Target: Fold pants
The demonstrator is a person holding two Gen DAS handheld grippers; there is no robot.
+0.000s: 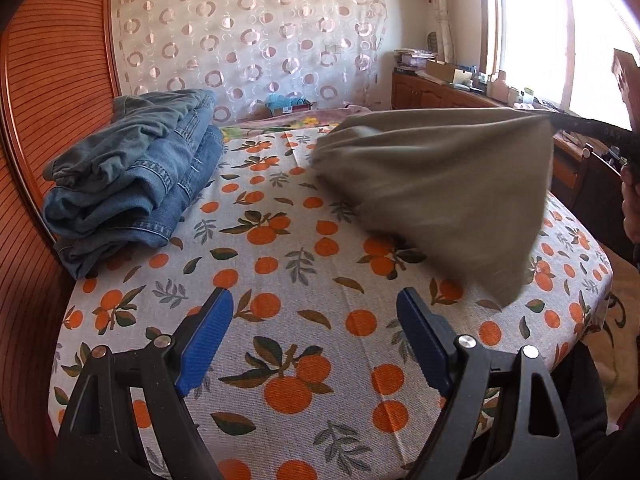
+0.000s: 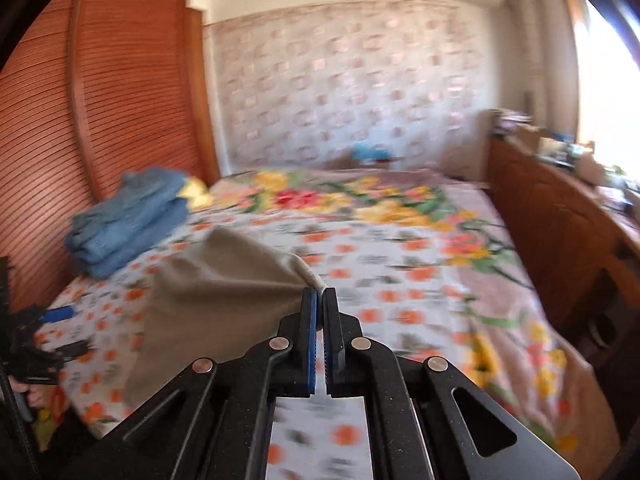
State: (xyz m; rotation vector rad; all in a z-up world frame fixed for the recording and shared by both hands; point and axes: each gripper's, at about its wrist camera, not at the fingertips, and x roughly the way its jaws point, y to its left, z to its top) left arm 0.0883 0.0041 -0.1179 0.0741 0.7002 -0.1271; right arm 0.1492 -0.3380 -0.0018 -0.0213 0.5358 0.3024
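Right wrist view: right gripper [image 2: 319, 294] clamped on olive pants [image 2: 208, 304]; left gripper [image 1: 314, 316] spread wide, empty.

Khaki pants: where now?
Khaki pants hang pinched in the right tongs above the orange-print bedspread, right of the folded jeans.

Olive-grey pants [image 1: 436, 196]: 1 | folded blue jeans [image 1: 132, 184]: 1 stack (separate pairs within it cannot be told) | grippers: 2, left gripper [image 1: 316, 340] and right gripper [image 2: 319, 304] | orange-print cloth [image 1: 312, 280]: 1 | floral bedspread [image 2: 400, 200]: 1 | slatted wooden wardrobe [image 1: 44, 100]: 1 | circle-pattern curtain [image 1: 256, 40]: 1
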